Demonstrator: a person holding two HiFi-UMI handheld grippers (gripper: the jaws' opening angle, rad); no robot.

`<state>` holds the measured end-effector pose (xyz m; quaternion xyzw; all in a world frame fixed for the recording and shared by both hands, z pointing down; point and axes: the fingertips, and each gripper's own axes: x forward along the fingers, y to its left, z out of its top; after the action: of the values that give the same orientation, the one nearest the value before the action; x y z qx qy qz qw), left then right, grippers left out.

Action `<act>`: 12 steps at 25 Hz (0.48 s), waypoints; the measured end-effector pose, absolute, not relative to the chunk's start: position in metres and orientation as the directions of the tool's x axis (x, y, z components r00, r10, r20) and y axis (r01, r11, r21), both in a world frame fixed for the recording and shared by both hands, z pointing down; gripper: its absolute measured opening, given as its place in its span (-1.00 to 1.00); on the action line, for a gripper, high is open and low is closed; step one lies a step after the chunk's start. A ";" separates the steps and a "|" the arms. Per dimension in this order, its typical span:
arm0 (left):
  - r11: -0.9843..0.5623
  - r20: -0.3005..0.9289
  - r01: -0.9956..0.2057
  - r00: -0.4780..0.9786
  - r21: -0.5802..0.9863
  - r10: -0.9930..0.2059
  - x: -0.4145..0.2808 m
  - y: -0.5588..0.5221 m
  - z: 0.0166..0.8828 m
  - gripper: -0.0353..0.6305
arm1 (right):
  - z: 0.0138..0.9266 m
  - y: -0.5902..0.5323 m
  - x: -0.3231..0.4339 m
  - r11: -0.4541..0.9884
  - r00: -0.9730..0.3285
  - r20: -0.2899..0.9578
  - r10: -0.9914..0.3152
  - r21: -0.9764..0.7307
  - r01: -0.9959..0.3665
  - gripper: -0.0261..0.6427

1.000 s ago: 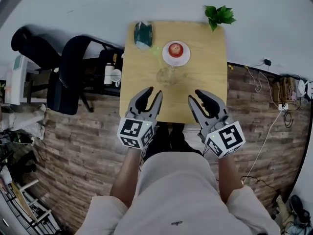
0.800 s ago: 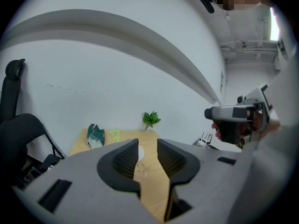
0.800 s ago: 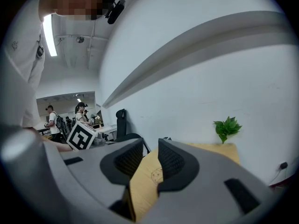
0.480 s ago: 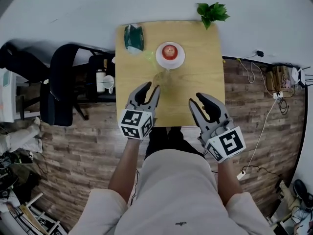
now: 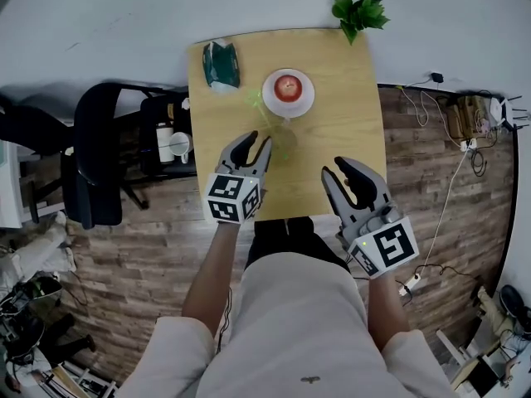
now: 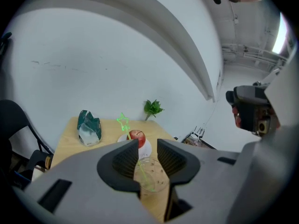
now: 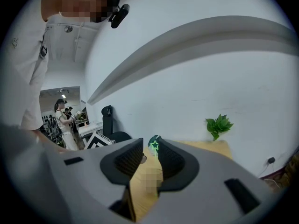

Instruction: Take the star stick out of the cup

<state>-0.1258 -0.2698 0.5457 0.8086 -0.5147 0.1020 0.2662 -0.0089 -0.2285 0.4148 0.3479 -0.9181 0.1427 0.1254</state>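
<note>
A clear cup stands mid-table on the wooden table. A green star stick leans out of it up and to the left. My left gripper is open, its fingertips just left of the cup and not touching it. Seen along its jaws, the cup and the star stick lie just ahead of the left gripper. My right gripper hangs open and empty over the table's front edge. In the right gripper view the star stick shows far ahead between the jaws of the right gripper.
A white plate with a red apple sits behind the cup. A green bag lies at the back left, a plant at the back right corner. A black chair and a cart with mugs stand left.
My left gripper has moved forward over the table, up to the cup's left side. The right gripper has stayed at the front edge, still open.
</note>
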 end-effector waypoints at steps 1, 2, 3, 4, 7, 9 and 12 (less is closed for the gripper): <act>-0.332 0.442 -0.884 0.456 0.330 -0.773 -0.126 -0.272 0.549 -0.59 | 0.416 -0.230 -0.010 0.712 -0.721 0.333 -0.607 -0.176 -0.680 -0.62; -0.336 0.446 -0.880 0.462 0.335 -0.767 -0.127 -0.275 0.552 -0.59 | 0.417 -0.231 -0.011 0.706 -0.716 0.337 -0.611 -0.177 -0.686 -0.62; -0.341 0.449 -0.877 0.470 0.340 -0.760 -0.127 -0.277 0.556 -0.58 | 0.418 -0.232 -0.013 0.700 -0.710 0.341 -0.616 -0.177 -0.692 -0.62; -0.344 0.452 -0.873 0.476 0.345 -0.754 -0.127 -0.280 0.559 -0.58 | 0.419 -0.232 -0.014 0.694 -0.705 0.344 -0.620 -0.178 -0.697 -0.62; -0.350 0.462 -0.865 0.491 0.359 -0.739 -0.130 -0.287 0.569 -0.58 | 0.421 -0.236 -0.016 0.676 -0.687 0.352 -0.635 -0.177 -0.715 -0.62; -0.349 0.469 -0.861 0.497 0.371 -0.730 -0.132 -0.292 0.576 -0.58 | 0.423 -0.238 -0.017 0.665 -0.676 0.358 -0.644 -0.175 -0.726 -0.62; -0.345 0.475 -0.851 0.511 0.396 -0.716 -0.133 -0.297 0.585 -0.58 | 0.424 -0.240 -0.016 0.649 -0.660 0.364 -0.657 -0.172 -0.741 -0.62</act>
<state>-0.1332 -0.2972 0.5852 0.8128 -0.4821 0.1093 0.3083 -0.0160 -0.2405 0.4238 0.3894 -0.8978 0.1549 0.1357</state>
